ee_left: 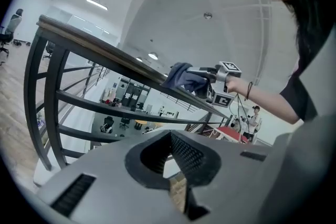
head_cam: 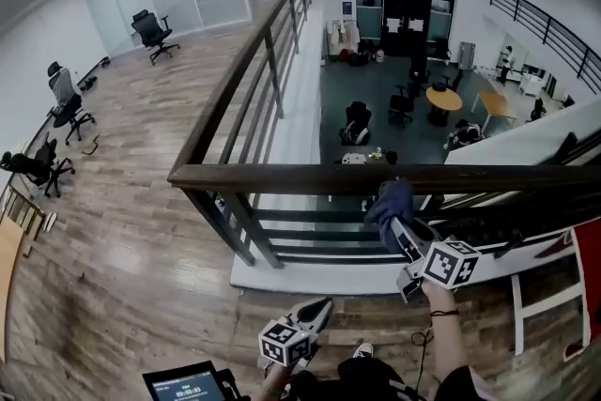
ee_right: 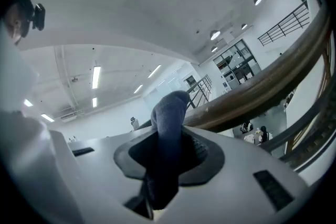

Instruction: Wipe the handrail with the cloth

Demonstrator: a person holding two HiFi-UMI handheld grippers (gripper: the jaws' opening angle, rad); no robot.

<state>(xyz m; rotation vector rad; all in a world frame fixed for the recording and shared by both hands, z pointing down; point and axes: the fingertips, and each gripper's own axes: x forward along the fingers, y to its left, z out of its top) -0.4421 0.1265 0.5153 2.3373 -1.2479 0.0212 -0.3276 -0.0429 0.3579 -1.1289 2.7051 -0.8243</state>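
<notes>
The right gripper [head_cam: 399,225] is clamped on a dark blue cloth [head_cam: 392,200]. The right gripper view shows the fabric bunched between the two black ribbed pads and rising past the tips. In the head view the cloth sits at about 4 o'clock, pressed on the top of the brown wooden handrail [head_cam: 282,175] that crosses the frame. In the left gripper view the cloth [ee_left: 181,77] drapes over the handrail [ee_left: 105,50] at roughly 1 o'clock.

The left gripper [head_cam: 322,305] hangs low at 6 o'clock, well apart from the rail. Its own view shows the jaws drawn together with nothing between them, and only a thin slit of floor shows through.

Each gripper carries a marker cube [head_cam: 451,264] printed with black-and-white square patterns that contain no letters. At 7 o'clock a tablet [head_cam: 184,383] shows a lit screen with a row of digits too small to read.

Black office chairs [head_cam: 66,113] stand on the wood floor at 10 o'clock. A round yellow table [head_cam: 443,99] sits on the lower level at 2 o'clock. Notices on the far glass wall are too small to read.
</notes>
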